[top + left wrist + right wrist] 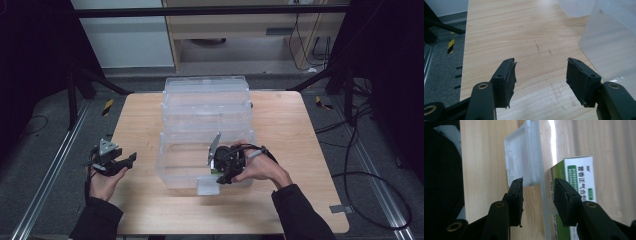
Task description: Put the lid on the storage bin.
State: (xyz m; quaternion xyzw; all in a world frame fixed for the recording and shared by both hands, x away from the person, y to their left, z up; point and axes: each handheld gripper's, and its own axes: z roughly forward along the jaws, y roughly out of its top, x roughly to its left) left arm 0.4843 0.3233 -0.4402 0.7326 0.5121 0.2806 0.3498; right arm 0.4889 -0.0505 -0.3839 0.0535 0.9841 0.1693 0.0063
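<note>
right gripper (223, 172): jaws apart, straddling near wall of clear bin (180, 170) by latch (520, 157); green box (576, 182) inside wall | left gripper (112, 159): jaws wide, empty, over bare bench (140, 125) left of bin

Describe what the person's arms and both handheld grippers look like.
Both forearms wear dark sleeves down to the wrists. The left gripper is black, with a grey three-cornered plate on top. The right gripper is black too, with a grey plate standing up from it. Each has two flat black jaws faced with dark pads, fixed to arms with brass-coloured rivets.
</note>
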